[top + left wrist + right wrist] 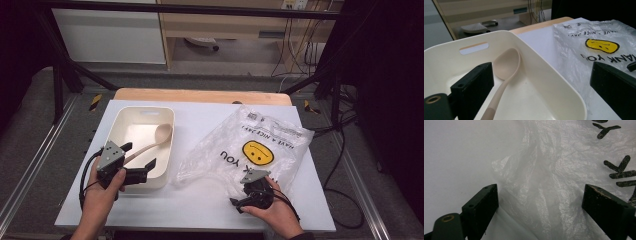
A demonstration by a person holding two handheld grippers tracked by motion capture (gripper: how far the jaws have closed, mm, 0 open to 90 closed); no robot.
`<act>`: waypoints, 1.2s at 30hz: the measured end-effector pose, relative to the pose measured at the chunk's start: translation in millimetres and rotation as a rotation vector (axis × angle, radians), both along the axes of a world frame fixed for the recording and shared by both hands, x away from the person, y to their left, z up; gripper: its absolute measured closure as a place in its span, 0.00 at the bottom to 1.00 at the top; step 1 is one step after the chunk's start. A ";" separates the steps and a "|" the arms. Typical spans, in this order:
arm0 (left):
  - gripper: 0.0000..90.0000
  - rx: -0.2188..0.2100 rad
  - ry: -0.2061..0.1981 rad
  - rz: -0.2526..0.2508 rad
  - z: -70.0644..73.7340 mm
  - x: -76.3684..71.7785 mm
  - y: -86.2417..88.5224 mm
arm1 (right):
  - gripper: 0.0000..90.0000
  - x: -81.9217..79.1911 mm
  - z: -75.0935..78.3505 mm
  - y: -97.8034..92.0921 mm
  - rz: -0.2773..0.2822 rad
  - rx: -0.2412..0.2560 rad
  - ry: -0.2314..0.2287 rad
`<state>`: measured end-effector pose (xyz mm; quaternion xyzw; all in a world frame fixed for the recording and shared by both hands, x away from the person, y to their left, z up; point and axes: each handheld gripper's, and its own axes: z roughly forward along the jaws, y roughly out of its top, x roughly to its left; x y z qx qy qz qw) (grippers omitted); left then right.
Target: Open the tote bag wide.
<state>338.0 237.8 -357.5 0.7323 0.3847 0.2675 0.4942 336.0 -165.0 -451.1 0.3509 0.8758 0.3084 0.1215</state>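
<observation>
- Setup: white table (200, 200) with a cream bin (142, 116) at about 9 o'clock from table centre and a clear plastic bag (260, 145) with a yellow smiley print at about 3 o'clock. Bin and bag are near each other but apart.
- A beige spoon (150, 144) lies inside the bin, bowl toward 1 o'clock, handle running down toward 7 o'clock and leaning on the near wall. In the left gripper view the spoon (506, 67) rests on the bin (544, 72) floor, bowl facing up.
- Left gripper (139, 161): held at the bin's near rim, jaws spread wide. In its own view the handle passes close beside one jaw, not pinched. It grips nothing.
- Right gripper (242, 197): set low on the near edge of the bag, at about 5 o'clock on the table. Jaws wide apart; in its own view the crumpled film of the bag (544, 182) lies between them, not clamped.
- Judgement on progress: the work looks like moving the spoon from bin to bag. Neither grasp is made; the spoon is in the bin, the bag lies flat and its mouth is not held open.
- Left to do, as judged: close on a bag edge and lift it open, close on the spoon handle, carry the spoon toward 3 o'clock, put it in.
</observation>
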 end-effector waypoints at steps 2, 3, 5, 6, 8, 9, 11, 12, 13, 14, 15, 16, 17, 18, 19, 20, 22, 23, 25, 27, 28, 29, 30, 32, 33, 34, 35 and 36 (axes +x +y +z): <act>0.05 0.000 0.001 0.000 -0.1 0.0 -0.1 | 0.19 0.0 0.4 -0.2 0.000 0.002 -0.002; 0.05 0.000 0.000 -0.001 -0.2 -0.1 -0.1 | 0.19 0.2 0.4 -0.5 0.002 0.004 -0.002; 0.05 0.000 0.001 0.000 -0.2 -0.1 0.0 | 0.20 0.2 0.8 -0.8 -0.001 0.005 0.001; 0.05 -0.001 0.000 0.000 -0.2 -0.3 0.1 | 0.21 0.3 0.8 -1.0 -0.002 0.006 0.001; 0.05 -0.001 0.001 -0.001 -0.2 -0.3 0.0 | 0.22 0.2 1.1 -1.3 -0.005 0.006 0.004; 0.05 0.000 0.000 0.000 -0.3 -0.2 0.1 | 0.23 0.2 1.1 -1.4 -0.009 0.007 0.002; 0.05 0.000 0.000 -0.001 -0.5 -0.2 0.2 | 0.25 0.8 1.6 -2.2 -0.010 0.010 0.000; 0.05 0.002 0.000 -0.001 -0.6 -0.3 0.2 | 0.27 1.2 1.8 -3.0 -0.007 0.011 -0.004; 0.05 0.002 0.000 -0.001 -0.6 -0.3 0.2 | 0.29 1.3 2.1 -3.5 -0.012 0.012 -0.005; 0.05 0.000 0.001 -0.002 -0.6 -0.4 0.1 | 0.31 1.4 2.2 -3.9 -0.014 0.017 -0.008; 0.05 0.000 0.001 -0.002 -0.6 -0.5 0.1 | 0.33 1.5 2.7 -4.5 -0.013 0.024 -0.003; 0.05 0.000 0.001 -0.002 -0.6 -0.5 0.0 | 0.38 1.6 3.3 -5.1 -0.011 0.028 -0.003; 0.05 0.000 0.001 -0.002 -0.6 -0.5 0.1 | 0.41 1.7 3.6 -5.4 -0.007 0.033 -0.004; 0.05 -0.001 0.001 -0.002 -0.6 -0.4 0.1 | 0.43 1.9 3.8 -5.5 -0.005 0.037 -0.004; 0.05 -0.001 0.001 -0.002 -0.6 -0.4 0.1 | 0.45 2.1 4.0 -5.5 -0.006 0.043 -0.001; 0.05 0.001 0.000 -0.002 -0.6 -0.3 0.2 | 0.47 2.4 4.3 -5.6 0.001 0.048 0.003; 0.05 0.001 0.001 -0.002 -0.8 -0.1 0.2 | 0.50 2.6 4.6 -4.9 0.004 0.054 0.009; 0.05 0.001 0.001 -0.002 -0.9 -0.1 0.2 | 0.53 2.7 4.9 -4.6 0.006 0.054 0.007; 0.05 0.001 0.001 -0.003 -0.9 0.0 0.2 | 0.55 3.3 5.1 -4.2 0.011 0.059 0.011; 0.05 0.001 0.001 -0.002 -0.9 0.0 0.2 | 0.58 3.7 5.4 -4.1 0.007 0.063 0.016; 0.05 0.001 0.001 -0.003 -0.8 -0.1 0.2 | 0.58 4.4 5.5 -4.9 0.006 0.067 0.021; 0.05 0.000 0.001 -0.003 -0.8 -0.2 0.2 | 0.57 4.9 5.6 -5.6 0.004 0.076 0.026; 0.05 0.000 0.001 -0.003 -0.7 -0.3 0.2 | 0.56 5.1 5.7 -5.9 0.000 0.080 0.024; 0.05 0.000 0.001 -0.004 -0.8 -0.2 0.1 | 0.53 4.6 6.7 -5.9 0.003 0.085 0.023; 0.05 0.000 0.002 -0.004 -0.9 -0.2 0.0 | 0.52 4.4 7.1 -5.5 0.000 0.087 0.018; 0.05 0.000 0.002 -0.004 -1.0 -0.2 -0.2 | 0.51 4.4 7.6 -5.1 -0.005 0.086 0.011; 0.05 0.000 0.003 -0.005 -1.1 -0.3 -0.3 | 0.50 4.6 8.2 -4.8 -0.005 0.073 0.000; 0.05 -0.001 0.003 -0.005 -1.2 -0.3 -0.4 | 0.51 4.7 8.6 -4.3 -0.006 0.067 -0.010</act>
